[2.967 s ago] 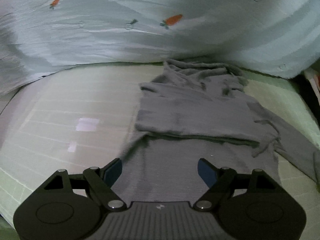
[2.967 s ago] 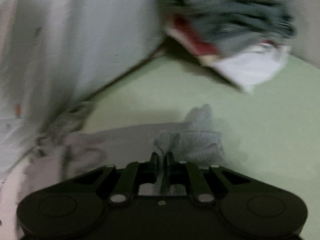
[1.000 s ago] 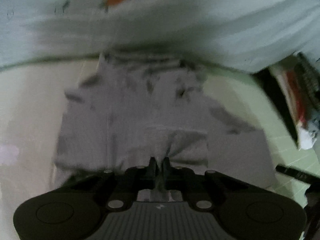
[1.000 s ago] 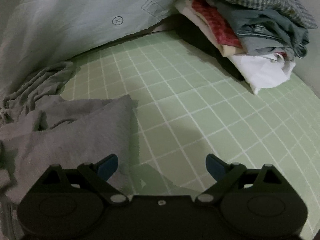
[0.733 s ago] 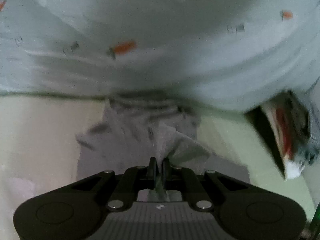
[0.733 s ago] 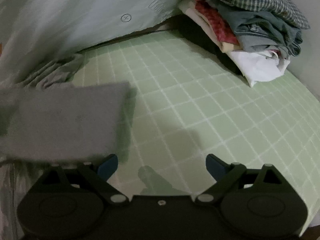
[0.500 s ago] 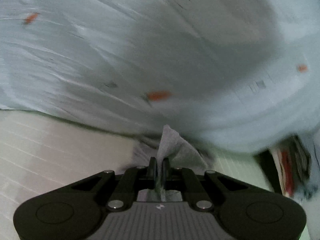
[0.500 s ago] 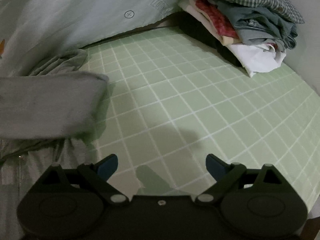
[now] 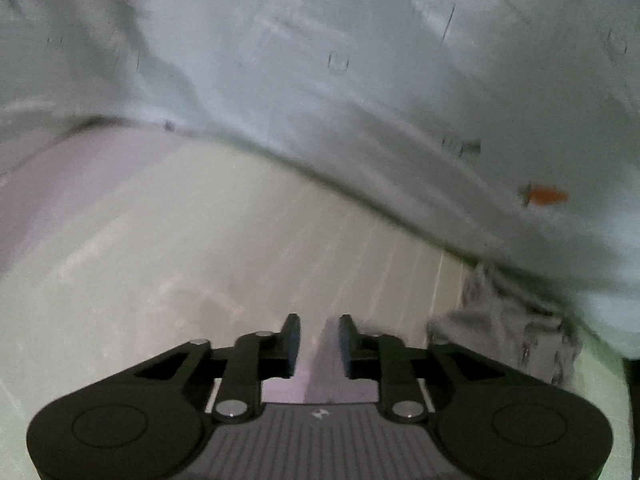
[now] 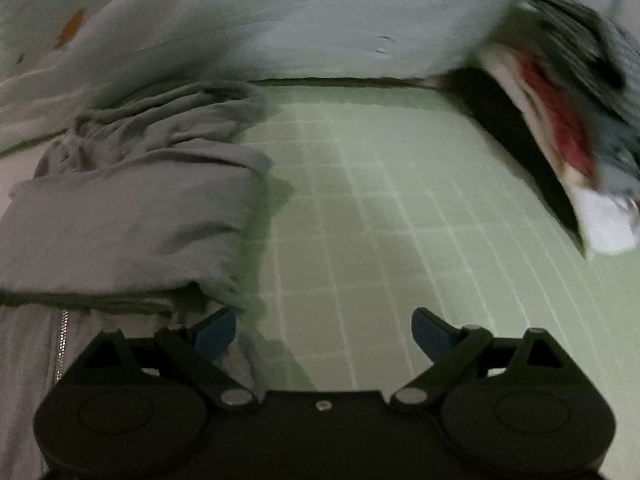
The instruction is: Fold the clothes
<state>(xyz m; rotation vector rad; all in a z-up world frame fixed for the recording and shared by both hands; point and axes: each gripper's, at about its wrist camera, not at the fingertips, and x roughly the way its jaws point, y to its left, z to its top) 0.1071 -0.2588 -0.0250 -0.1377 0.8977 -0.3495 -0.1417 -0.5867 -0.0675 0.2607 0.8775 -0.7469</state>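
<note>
Now our right gripper [image 10: 324,330], jaws wide and empty, has the grey zip hoodie [image 10: 132,216] at ten o'clock, long axis crosswise; left gripper [image 9: 316,340] slightly parted, holding nothing.

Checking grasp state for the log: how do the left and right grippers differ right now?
Left gripper: jaws only narrowly apart, nothing between them, over the pale mat. Right gripper: jaws spread wide, over the green grid mat, its left finger beside the grey hoodie. Left's pads look dark; right's are blue. Both are open and hold nothing.
</note>
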